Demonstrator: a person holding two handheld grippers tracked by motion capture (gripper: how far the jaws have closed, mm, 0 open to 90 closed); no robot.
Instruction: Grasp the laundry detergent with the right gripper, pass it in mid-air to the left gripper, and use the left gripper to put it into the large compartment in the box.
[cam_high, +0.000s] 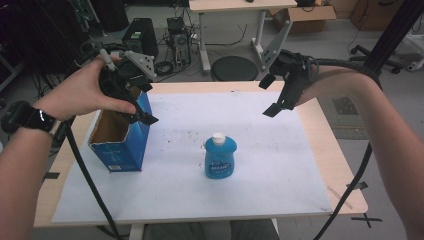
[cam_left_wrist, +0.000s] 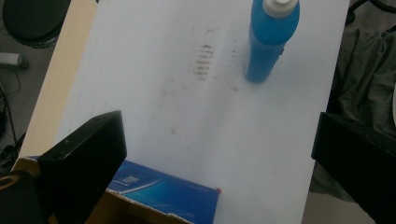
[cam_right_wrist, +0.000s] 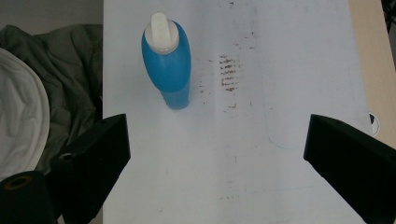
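The person's forearms enter the high view from the bottom edge, one at each side, a dark watch on the left wrist. The left tongs (cam_high: 134, 97) hang above the open top of the blue box (cam_high: 127, 145), which stands upright on the left part of the table (cam_high: 320, 150). Their jaws are spread wide and released, with nothing between them. In the left gripper view the box's torn cardboard rim (cam_left_wrist: 154, 212) lies directly below the jaws.

The right tongs (cam_high: 270, 95) are raised over the far right part of the table, well apart from every item. Their jaws also stand wide and released, holding nothing.

The blue bottle (cam_high: 220, 157) with a white cap stands upright near the middle of the white sheet (cam_high: 270, 170) that covers the table, to the right of the box and apart from it. Both gripper views show the bottle (cam_right_wrist: 166, 63) ahead of the jaws, untouched.

Brown smudge marks (cam_right_wrist: 227, 74) lie on the sheet beside the bottle. The table's wooden edge is exposed around the sheet.
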